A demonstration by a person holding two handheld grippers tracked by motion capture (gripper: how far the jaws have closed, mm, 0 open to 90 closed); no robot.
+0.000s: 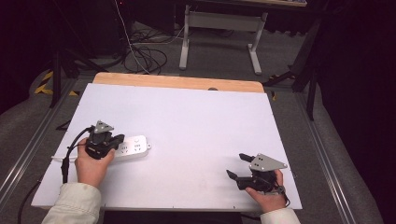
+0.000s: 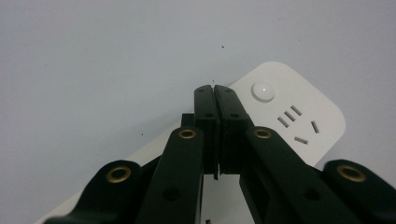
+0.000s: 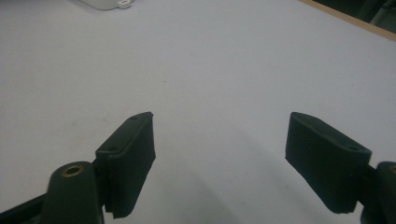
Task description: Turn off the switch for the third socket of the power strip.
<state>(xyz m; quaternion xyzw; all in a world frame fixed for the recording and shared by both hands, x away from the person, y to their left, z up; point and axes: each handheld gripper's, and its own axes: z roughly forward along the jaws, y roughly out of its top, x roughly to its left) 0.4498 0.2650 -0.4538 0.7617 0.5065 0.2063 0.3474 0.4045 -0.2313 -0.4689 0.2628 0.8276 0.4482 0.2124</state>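
The white rectangular plastic power strip (image 1: 133,148) with rounded corners is lying flat on the white table board (image 1: 187,121), at about eight o'clock from the board's centre, its long side running roughly from nine to three o'clock. In the left gripper view its round white button (image 2: 263,90) and a group of socket slots (image 2: 295,122) are showing at about two o'clock from the jaw tips. The left gripper (image 1: 122,138), black with a grey three-cornered plate, is sitting over the strip's nine o'clock end; its jaws are lying clenched pad against pad, grasping nothing, tips above the strip's top face. Whether they are touching it cannot be told. The right gripper (image 1: 237,165) is resting well apart at about five o'clock on the board, its jaws standing released and wide, with bare board between them. A wooden table edge (image 1: 177,82) is showing at twelve o'clock.
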